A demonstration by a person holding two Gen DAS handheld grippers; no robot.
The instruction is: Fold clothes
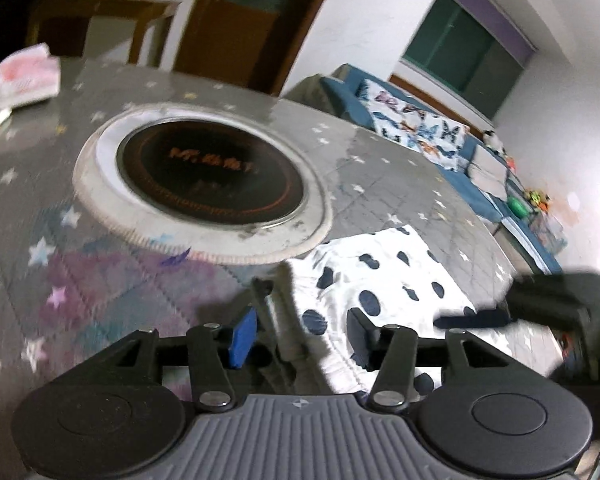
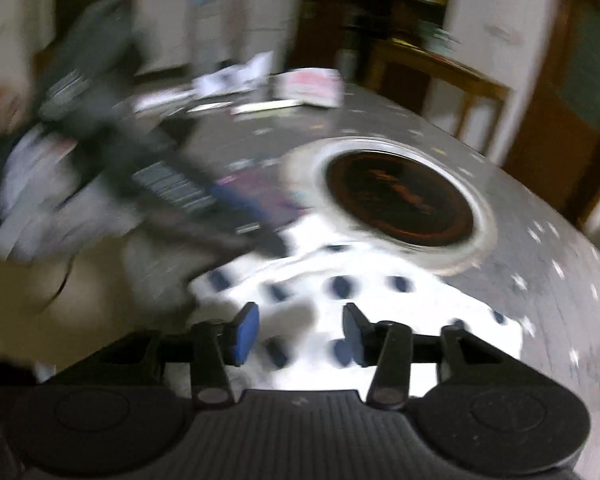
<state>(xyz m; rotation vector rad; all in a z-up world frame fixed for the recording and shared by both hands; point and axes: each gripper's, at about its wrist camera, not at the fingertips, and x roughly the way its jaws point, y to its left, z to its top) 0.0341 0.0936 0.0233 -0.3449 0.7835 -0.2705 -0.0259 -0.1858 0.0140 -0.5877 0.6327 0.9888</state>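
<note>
I hold both tongs low over the tabletop [image 1: 340, 168], which is covered by a grey quilted cloth with stars. The garment, a white cloth with dark navy spots [image 1: 380, 280], lies on the near part of the tabletop, just on my side of the round hotplate [image 1: 212, 176] sunk in the middle. Its far edge comes close to the hotplate's pale rim, and in the left view a thick, doubled-looking hem runs along its left side.

My left tongs [image 1: 300, 334] stand wide, with nothing between the blue-padded fingers; that left hem lies right under the gap. My right tongs [image 2: 300, 332] are wide as well and empty, poised over the near middle of the spotted cloth [image 2: 360, 292]. In the left view I see the right tongs coming in from the near right edge of the garment, and in the right view the left tongs cross over the cloth's left end, though that picture is heavily smeared.

The cloth looks compact, with at least one layer turned over, so I judge I am partway between grips. Whether I am reaching for a further fold or have just let go of one, these views cannot settle. If another fold is due, each pair of tongs must come down on an edge, pinch only the layers meant to travel, and carry them over evenly, clear of the hotplate rim.
</note>
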